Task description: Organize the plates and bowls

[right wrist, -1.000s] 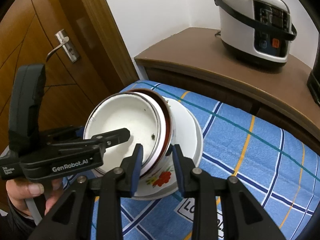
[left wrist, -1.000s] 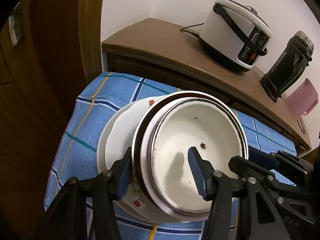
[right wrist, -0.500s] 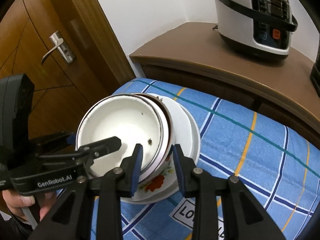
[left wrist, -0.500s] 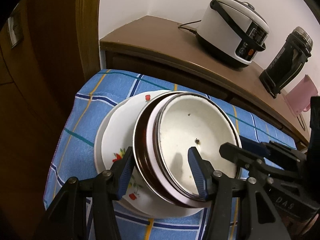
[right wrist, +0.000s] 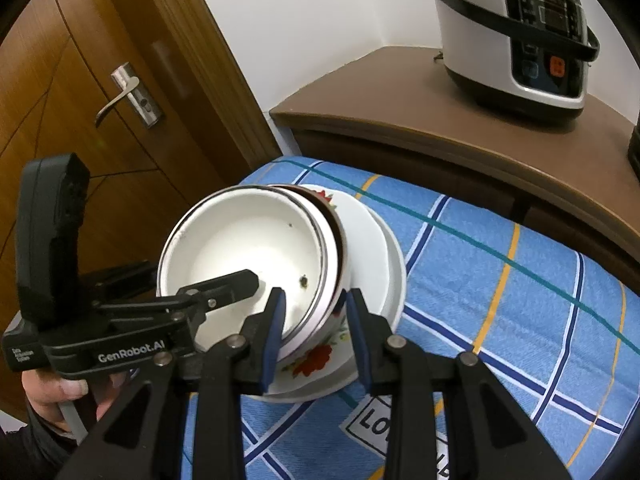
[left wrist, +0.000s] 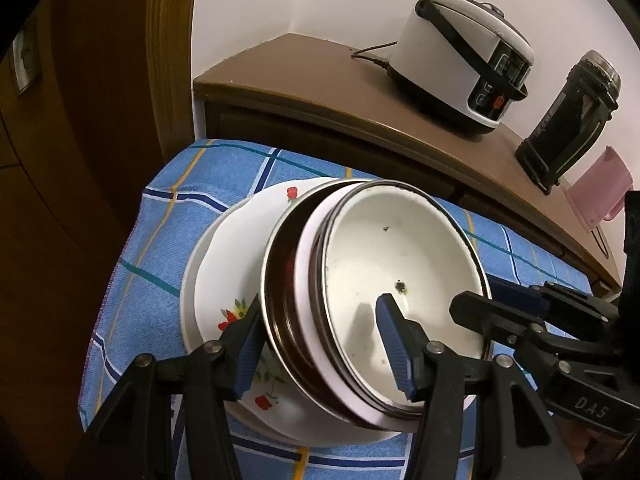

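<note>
the nested enamel bowls [left wrist: 400,292] sit tilted in a flowered bowl [left wrist: 224,276] on a white plate [right wrist: 394,268], all near the left edge of the worktop, which is covered with a blue checked cloth [right wrist: 500,280].

the left claw [left wrist: 320,350] straddles the near wall of the bowl stack: one blue pad is outside against the dark outer bowl, the other inside the white inner bowl, grasping the nested walls (the inner pad seems to touch, though contact is hard to confirm).

the right claw [right wrist: 314,338] straddles the stack's wall on its own side, one pad inside the white bowl, the other outside by the flowered bowl; whether it pinches i cannot tell.

behind the worktop, a brown cabinet [left wrist: 320,92] carries a white rice cooker [left wrist: 464,76] and a black appliance [left wrist: 568,116].
</note>
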